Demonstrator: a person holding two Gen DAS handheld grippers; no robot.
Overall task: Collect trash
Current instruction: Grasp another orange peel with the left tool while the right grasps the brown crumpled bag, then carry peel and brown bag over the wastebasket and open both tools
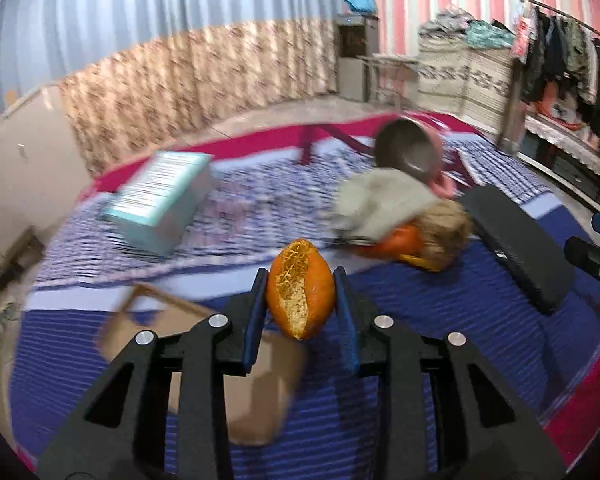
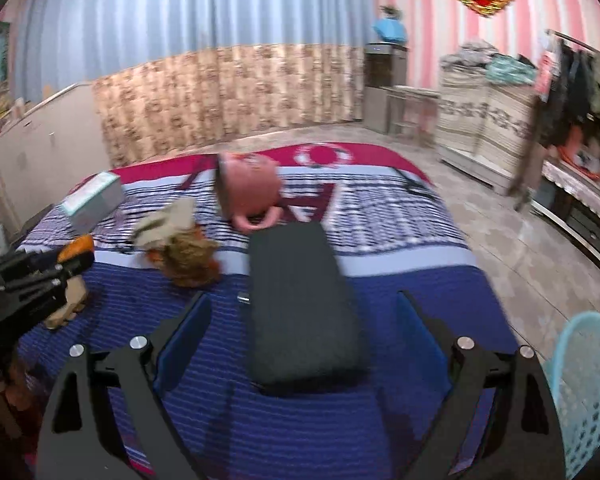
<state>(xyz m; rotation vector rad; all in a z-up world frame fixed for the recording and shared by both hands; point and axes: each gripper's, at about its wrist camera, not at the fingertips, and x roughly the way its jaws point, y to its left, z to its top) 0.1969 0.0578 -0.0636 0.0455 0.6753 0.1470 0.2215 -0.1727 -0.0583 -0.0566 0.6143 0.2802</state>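
Left gripper (image 1: 301, 300) is clamped on the orange peel (image 1: 300, 294), long axis upright between the pads, above the bedspread (image 1: 420, 312). Right gripper (image 2: 304, 312) has its jaws wide apart, empty. Basket (image 2: 588, 392) sits way off toward the right gripper's side, so the peel likely travels that way.

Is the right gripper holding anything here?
No. The right gripper is open, its fingers wide either side of the black case.
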